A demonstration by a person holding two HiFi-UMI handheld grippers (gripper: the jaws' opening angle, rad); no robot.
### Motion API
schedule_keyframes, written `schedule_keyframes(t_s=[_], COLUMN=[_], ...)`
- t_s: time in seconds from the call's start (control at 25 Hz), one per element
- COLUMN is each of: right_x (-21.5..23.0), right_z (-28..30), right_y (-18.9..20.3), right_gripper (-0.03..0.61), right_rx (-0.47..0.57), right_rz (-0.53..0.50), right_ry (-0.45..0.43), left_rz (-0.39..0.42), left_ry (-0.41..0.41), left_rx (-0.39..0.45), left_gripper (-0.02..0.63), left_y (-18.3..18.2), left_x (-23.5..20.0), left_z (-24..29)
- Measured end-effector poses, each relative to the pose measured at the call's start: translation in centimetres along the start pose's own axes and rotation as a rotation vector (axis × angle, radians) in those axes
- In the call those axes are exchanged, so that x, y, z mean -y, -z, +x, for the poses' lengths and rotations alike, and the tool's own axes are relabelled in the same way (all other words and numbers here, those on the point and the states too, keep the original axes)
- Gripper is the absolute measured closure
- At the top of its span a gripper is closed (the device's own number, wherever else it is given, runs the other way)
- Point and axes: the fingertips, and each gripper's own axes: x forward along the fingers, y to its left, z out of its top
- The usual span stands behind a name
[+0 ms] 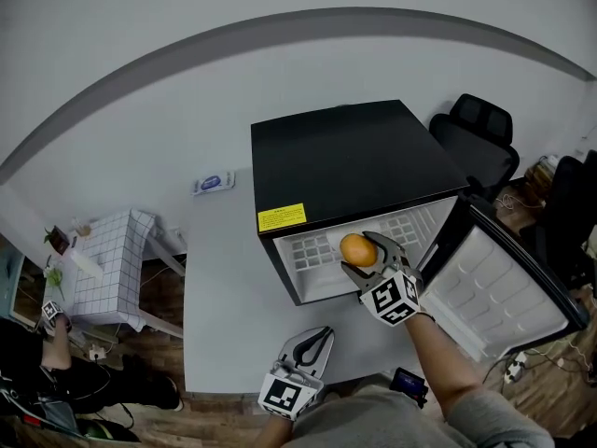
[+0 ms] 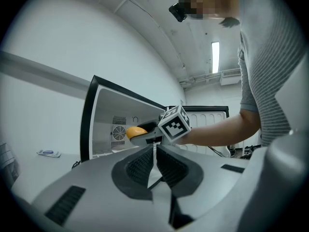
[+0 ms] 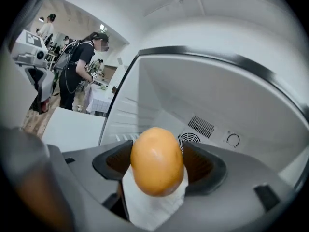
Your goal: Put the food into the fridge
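A small black fridge point(image 1: 354, 161) stands on the white table point(image 1: 224, 278) with its door point(image 1: 508, 283) swung open to the right. My right gripper point(image 1: 366, 250) is shut on an orange fruit point(image 1: 358, 249) and holds it at the fridge opening, just above the white inner shelf point(image 1: 317, 255). In the right gripper view the orange fruit point(image 3: 157, 161) sits squeezed between the dark pads, with the fridge's white back wall point(image 3: 212, 115) behind it. My left gripper point(image 1: 317, 342) hangs near the table's front edge, its jaws together and empty point(image 2: 154, 166).
A black office chair point(image 1: 476, 138) stands behind the fridge at the right. A small white tiled side table point(image 1: 107, 264) is at the left. A flat white-and-blue packet point(image 1: 213, 183) lies at the table's far edge. People stand in the room's far left in the right gripper view.
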Motion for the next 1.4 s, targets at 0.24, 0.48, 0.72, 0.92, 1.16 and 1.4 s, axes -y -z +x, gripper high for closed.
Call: schedule_keyframes(t_s=[0.24, 0.48, 0.72, 0.92, 1.16, 1.4], right_x=[-1.5, -3.0, -3.8, -4.3, -4.9, -5.0], right_z=[-4.7, -8.3, -11.5, -13.7, -15.5, -16.6], right_y=[-2.3, -3.4, -4.3, -5.6, -6.4, -7.2], right_gripper=[0.256, 0.256, 0.256, 0.256, 0.256, 0.256], right_rx=[0.108, 0.185, 0.209, 0.25, 0.319, 0.365], right_rz=[0.136, 0.22, 0.257, 0.263, 0.305, 0.361], right_ry=[0.003, -0.003, -0.002, 0.006, 0.003, 0.019], left_rz=[0.0, -0.004, 0.01, 0.007, 0.012, 0.009], left_ry=[0.017, 0.029, 0.047, 0.046, 0.041, 0.04], left_rx=[-0.014, -0.053, -0.031, -0.027, -0.028, -0.022], left_gripper=[0.601, 0.601, 0.601, 0.601, 0.601, 0.601], left_y=[0.2, 0.5, 0.0, -0.4, -0.3, -0.5], left_x=[1.0, 1.8, 2.6, 2.8, 2.7, 2.5], left_z=[-0.2, -0.6, -0.8, -1.2, -1.5, -1.6])
